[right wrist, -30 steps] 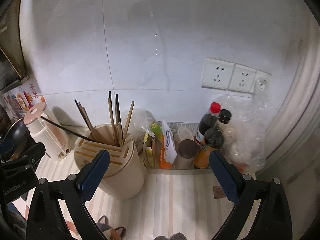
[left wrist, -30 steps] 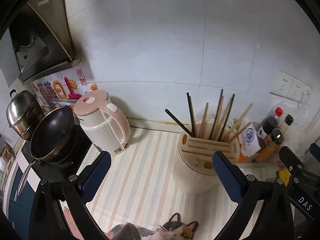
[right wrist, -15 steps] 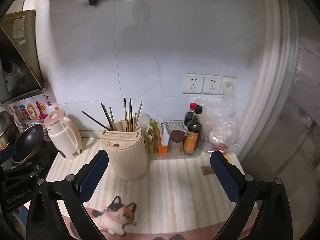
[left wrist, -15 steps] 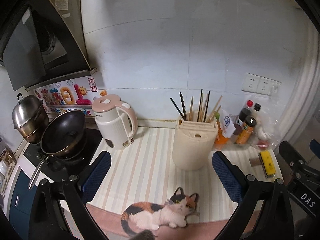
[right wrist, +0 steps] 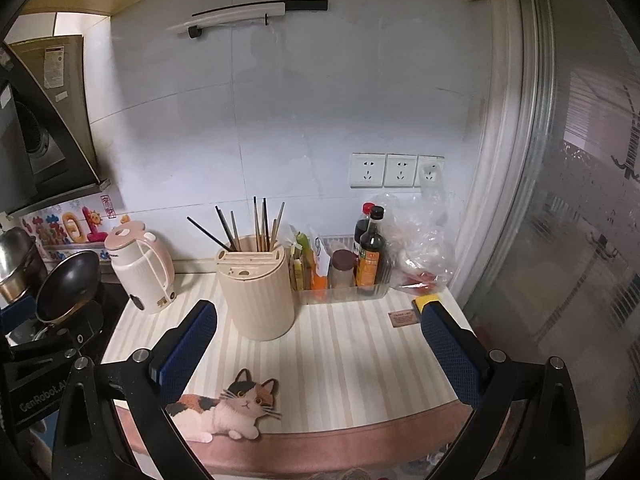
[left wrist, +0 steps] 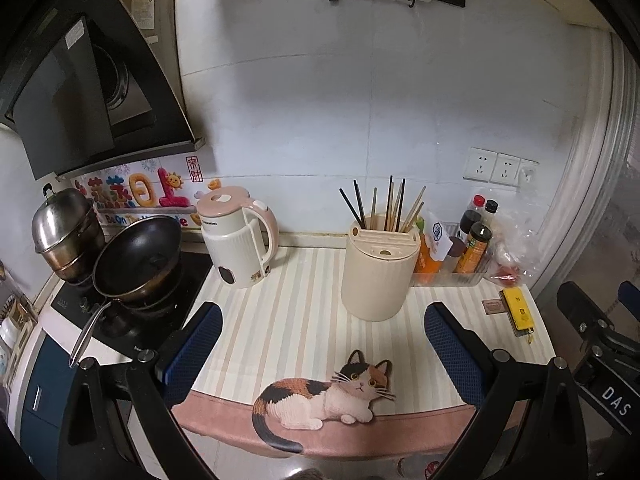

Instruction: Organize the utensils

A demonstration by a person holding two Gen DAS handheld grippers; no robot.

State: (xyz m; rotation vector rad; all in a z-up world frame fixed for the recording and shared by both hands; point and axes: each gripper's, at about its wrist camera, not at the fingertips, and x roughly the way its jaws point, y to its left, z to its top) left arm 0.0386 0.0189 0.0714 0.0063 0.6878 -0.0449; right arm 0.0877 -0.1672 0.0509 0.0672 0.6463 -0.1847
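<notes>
A cream ribbed utensil holder (left wrist: 378,276) (right wrist: 258,290) stands on the striped counter mat, with several wooden and black chopsticks (left wrist: 390,208) (right wrist: 256,224) sticking up from its back. My left gripper (left wrist: 322,322) hangs open over the counter's front edge, well short of the holder, nothing between its blue pads. My right gripper (right wrist: 318,320) is open and empty too, in front and to the right of the holder.
A pink-lidded kettle (left wrist: 238,238) stands left of the holder, with a wok (left wrist: 138,258) and steel pot (left wrist: 64,224) on the stove beyond. A clear tray of sauce bottles (right wrist: 370,256) and a plastic bag (right wrist: 420,256) sit right. A yellow item (left wrist: 518,310) lies near the right edge.
Both grippers have pulled back and up from the holder, so the whole counter and its cat-print front edge now show. Both stay open and empty.
</notes>
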